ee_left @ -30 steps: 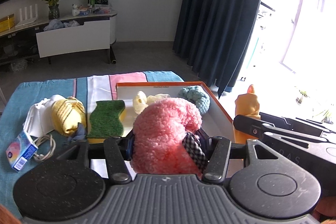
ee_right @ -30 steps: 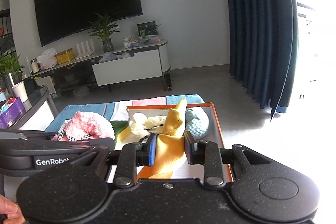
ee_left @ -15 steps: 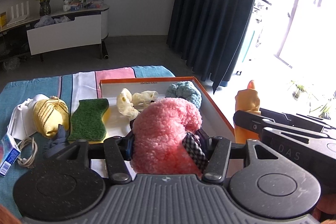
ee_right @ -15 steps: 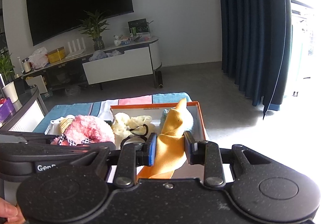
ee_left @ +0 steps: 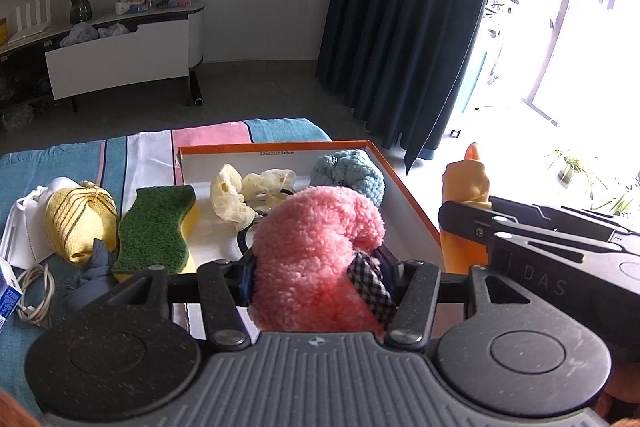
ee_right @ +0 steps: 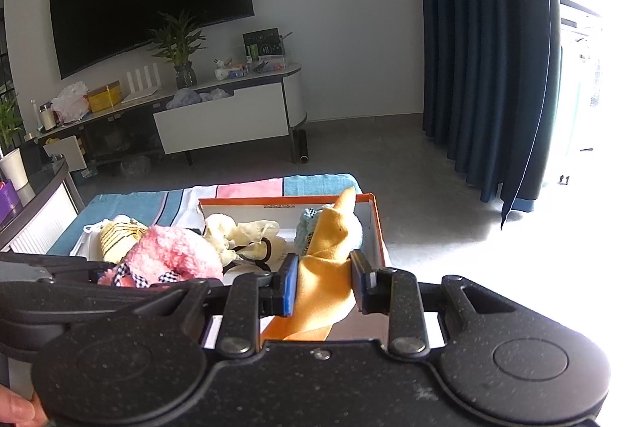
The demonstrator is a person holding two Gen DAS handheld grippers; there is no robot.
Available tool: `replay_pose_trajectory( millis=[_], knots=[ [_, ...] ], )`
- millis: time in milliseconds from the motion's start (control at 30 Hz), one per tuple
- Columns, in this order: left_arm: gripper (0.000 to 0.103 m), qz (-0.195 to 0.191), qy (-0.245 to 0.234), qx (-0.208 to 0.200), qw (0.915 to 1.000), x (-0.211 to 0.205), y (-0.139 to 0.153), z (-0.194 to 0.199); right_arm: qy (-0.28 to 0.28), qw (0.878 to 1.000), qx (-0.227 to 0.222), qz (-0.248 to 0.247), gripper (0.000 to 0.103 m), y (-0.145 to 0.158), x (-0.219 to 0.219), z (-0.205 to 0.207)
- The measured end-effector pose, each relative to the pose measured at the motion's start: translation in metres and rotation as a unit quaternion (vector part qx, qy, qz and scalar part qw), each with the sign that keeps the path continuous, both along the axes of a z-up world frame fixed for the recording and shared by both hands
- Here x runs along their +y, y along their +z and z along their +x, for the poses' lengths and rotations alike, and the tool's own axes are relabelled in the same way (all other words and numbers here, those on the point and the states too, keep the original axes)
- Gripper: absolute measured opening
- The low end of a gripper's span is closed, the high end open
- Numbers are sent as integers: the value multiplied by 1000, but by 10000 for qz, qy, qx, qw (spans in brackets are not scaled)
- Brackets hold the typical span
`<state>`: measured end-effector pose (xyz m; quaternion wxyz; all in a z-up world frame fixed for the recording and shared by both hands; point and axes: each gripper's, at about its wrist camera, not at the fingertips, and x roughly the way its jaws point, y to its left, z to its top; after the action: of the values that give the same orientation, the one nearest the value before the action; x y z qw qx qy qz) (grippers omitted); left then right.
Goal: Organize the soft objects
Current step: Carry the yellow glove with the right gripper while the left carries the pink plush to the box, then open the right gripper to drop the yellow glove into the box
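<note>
Between left claw [ee_left: 320, 277] pads: pink fluffy toy [ee_left: 316, 259], gripped, over near end of box [ee_left: 404, 187]. Right claw [ee_right: 324, 285] clamps orange cloth [ee_right: 324, 267] by box's right rim; bare floor beyond. Sponge [ee_left: 154, 227] leans on left rim. Since earlier: both claws nearer box, grips unchanged.

Two hand-held grippers angle downward side by side. The left gripper [ee_left: 320, 279] is clamped, jaws part-spread, on a fluffy pink toy [ee_left: 316, 255]. The right gripper [ee_right: 324, 283] is pinched tight on a folded orange cloth [ee_right: 324, 275]. A fingertip [ee_right: 16, 407] shows at the near left edge of the right view.
</note>
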<state>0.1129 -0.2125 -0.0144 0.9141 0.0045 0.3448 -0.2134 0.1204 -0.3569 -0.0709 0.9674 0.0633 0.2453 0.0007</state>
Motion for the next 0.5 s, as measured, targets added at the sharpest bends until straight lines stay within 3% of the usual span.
replay_pose_trajectory(
  millis=[500],
  knots=[
    [56, 34, -11, 110, 9999, -8, -9, 10, 51, 9996, 204, -168, 36, -8, 0, 24]
  ],
)
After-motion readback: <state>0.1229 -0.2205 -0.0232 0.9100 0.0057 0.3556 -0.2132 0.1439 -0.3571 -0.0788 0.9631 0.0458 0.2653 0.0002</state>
